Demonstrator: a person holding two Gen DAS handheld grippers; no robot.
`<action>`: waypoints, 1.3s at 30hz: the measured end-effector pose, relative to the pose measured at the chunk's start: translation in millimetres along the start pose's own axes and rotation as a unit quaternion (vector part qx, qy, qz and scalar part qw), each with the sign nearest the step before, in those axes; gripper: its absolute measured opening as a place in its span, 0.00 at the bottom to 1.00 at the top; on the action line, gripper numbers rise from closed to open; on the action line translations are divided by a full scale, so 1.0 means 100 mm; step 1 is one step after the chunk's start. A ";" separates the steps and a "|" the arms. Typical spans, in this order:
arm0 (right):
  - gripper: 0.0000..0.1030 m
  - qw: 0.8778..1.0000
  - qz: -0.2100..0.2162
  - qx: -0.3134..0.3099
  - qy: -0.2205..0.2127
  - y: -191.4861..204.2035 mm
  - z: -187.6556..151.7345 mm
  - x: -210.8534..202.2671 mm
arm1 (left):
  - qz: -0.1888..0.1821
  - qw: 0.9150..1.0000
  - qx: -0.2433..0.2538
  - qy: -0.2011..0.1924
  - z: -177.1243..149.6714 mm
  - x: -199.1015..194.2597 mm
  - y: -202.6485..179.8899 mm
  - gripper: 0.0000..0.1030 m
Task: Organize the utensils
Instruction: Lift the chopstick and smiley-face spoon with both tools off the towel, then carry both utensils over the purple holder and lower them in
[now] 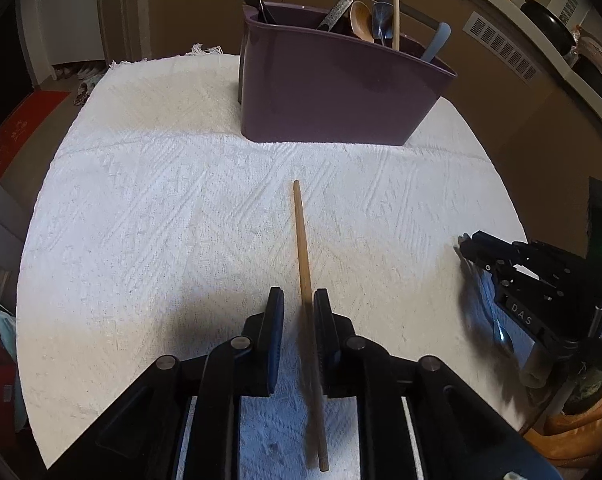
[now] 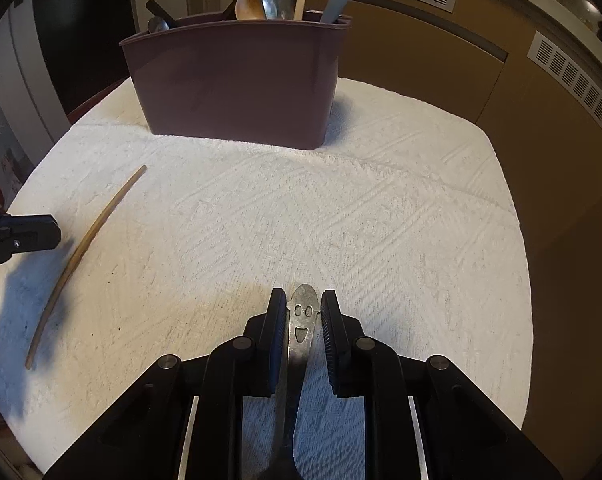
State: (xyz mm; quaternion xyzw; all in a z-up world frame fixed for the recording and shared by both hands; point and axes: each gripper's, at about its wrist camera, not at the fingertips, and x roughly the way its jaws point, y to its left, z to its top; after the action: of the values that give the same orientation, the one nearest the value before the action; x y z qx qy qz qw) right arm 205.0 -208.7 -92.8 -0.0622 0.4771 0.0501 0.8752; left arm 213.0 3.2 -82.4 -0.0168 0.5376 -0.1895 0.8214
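Observation:
A wooden chopstick (image 1: 304, 264) lies on the white cloth and runs between the fingers of my left gripper (image 1: 297, 300), which is open around it; it also shows in the right wrist view (image 2: 85, 245). My right gripper (image 2: 303, 302) is open around the handle of a metal utensil with a smiley face (image 2: 302, 320) that lies on the cloth. A purple utensil bin (image 1: 333, 88) stands at the far side, holding several utensils; it also shows in the right wrist view (image 2: 237, 84).
The white textured cloth (image 1: 161, 208) covers the table. The right gripper body (image 1: 529, 280) shows at the right in the left wrist view. The left gripper's finger (image 2: 25, 236) shows at the left in the right wrist view. Cabinets stand behind.

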 end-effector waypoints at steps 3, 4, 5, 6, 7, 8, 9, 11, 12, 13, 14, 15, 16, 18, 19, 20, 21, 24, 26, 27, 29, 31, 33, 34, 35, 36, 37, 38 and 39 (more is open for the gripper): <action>0.18 1.000 0.006 0.003 -0.015 -0.03 -0.03 -0.16 | -0.011 1.000 0.008 0.010 0.03 0.05 -0.04 0.22; 0.18 1.000 0.009 0.004 -0.021 -0.04 -0.03 -0.22 | -0.010 1.000 0.010 0.013 0.07 0.08 -0.05 0.22; 0.18 1.000 0.012 0.005 -0.025 -0.05 -0.03 -0.26 | -0.007 1.000 0.013 0.017 0.10 0.12 -0.07 0.22; 0.18 0.999 0.015 0.005 -0.030 -0.05 -0.03 -0.30 | -0.005 1.000 0.017 0.022 0.14 0.14 -0.08 0.22; 0.18 0.999 0.017 0.005 -0.034 -0.05 -0.03 -0.32 | -0.003 0.999 0.021 0.030 0.19 0.19 -0.09 0.22; 0.18 0.999 0.018 0.005 -0.039 -0.04 -0.05 -0.35 | 0.002 0.999 0.024 0.037 0.22 0.24 -0.09 0.22; 0.18 0.999 0.019 0.005 -0.043 -0.05 -0.06 -0.38 | 0.009 0.999 0.025 0.047 0.27 0.30 -0.10 0.22; 0.18 0.999 0.022 0.007 -0.047 -0.08 -0.09 -0.42 | 0.022 0.998 0.025 0.061 0.35 0.40 -0.11 0.21; 0.18 0.998 0.023 0.009 -0.049 -0.09 -0.10 -0.43 | 0.028 0.997 0.031 0.062 0.39 0.41 -0.13 0.21; 0.18 0.998 0.023 0.010 -0.050 -0.10 -0.11 -0.44 | 0.036 0.997 0.037 0.065 0.42 0.43 -0.16 0.19; 0.18 0.998 0.023 0.012 -0.051 -0.12 -0.13 -0.45 | 0.041 0.996 0.039 0.067 0.44 0.46 -0.18 0.18; 0.18 0.998 0.023 0.015 -0.052 -0.13 -0.14 -0.45 | 0.047 0.996 0.044 0.066 0.44 0.47 -0.20 0.16; 0.18 0.998 0.023 0.017 -0.053 -0.15 -0.15 -0.45 | 0.053 0.995 0.050 0.067 0.44 0.48 -0.23 0.15; 0.18 0.998 0.021 0.020 -0.055 -0.17 -0.16 -0.46 | 0.059 0.994 0.062 0.068 0.42 0.47 -0.28 0.05; 0.18 0.998 0.021 0.021 -0.057 -0.18 -0.16 -0.47 | 0.062 0.994 0.064 0.067 0.40 0.46 -0.29 0.04; 0.18 0.998 0.021 0.022 -0.058 -0.17 -0.16 -0.48 | 0.068 0.994 0.067 0.061 0.38 0.44 -0.31 0.04; 0.18 0.998 0.021 0.023 -0.060 -0.18 -0.16 -0.49 | 0.072 0.994 0.072 0.050 0.35 0.41 -0.34 0.04; 0.18 0.997 0.021 0.023 -0.066 -0.16 -0.15 -0.54 | 0.068 0.995 0.071 0.022 0.27 0.27 -0.38 0.04; 0.18 0.997 0.020 0.019 -0.071 -0.14 -0.14 -0.59 | 0.063 0.995 0.071 -0.002 0.24 0.13 -0.42 0.04; 0.18 0.997 0.020 0.017 -0.073 -0.13 -0.13 -0.62 | 0.063 0.995 0.072 -0.014 0.21 0.05 -0.43 0.04; 0.18 0.997 0.020 0.013 -0.079 -0.10 -0.11 -0.68 | 0.063 0.994 0.075 -0.037 0.21 -0.11 -0.47 0.04; 0.18 0.996 0.018 0.009 -0.087 -0.07 -0.09 -0.75 | 0.063 0.993 0.078 -0.062 0.18 -0.29 -0.49 0.04; 0.18 0.995 0.018 0.006 -0.094 -0.05 -0.08 -0.82 | 0.057 0.992 0.076 -0.083 0.20 -0.45 -0.49 0.04; 0.18 0.995 0.016 0.005 -0.099 -0.04 -0.06 -0.87 | 0.050 0.992 0.073 -0.094 0.19 -0.54 -0.48 0.04; 0.18 0.995 0.015 0.004 -0.104 -0.03 -0.05 -0.91 | 0.044 0.991 0.071 -0.103 0.23 -0.60 -0.48 0.04; 0.18 0.994 0.013 0.002 -0.109 -0.02 -0.03 -0.95 | 0.039 0.990 0.068 -0.119 0.24 -0.69 -0.46 0.04; 0.18 0.993 0.011 0.000 -0.115 -0.02 -0.01 -1.01 | 0.039 0.988 0.067 -0.130 0.27 -0.73 -0.48 0.04; 0.18 0.993 0.011 -0.002 -0.122 -0.02 0.01 -1.05 | 0.038 0.987 0.068 -0.144 0.27 -0.83 -0.49 0.04; 0.18 0.992 0.011 -0.003 -0.126 -0.01 0.03 -1.09 | 0.037 0.985 0.067 -0.155 0.29 -0.89 -0.50 0.04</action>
State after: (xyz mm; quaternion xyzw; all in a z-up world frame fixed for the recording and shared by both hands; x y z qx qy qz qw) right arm 148.6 -212.7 0.8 -0.0522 0.3631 0.0688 0.9277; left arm 193.0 -18.9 19.3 0.0287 0.3903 -0.1899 0.9005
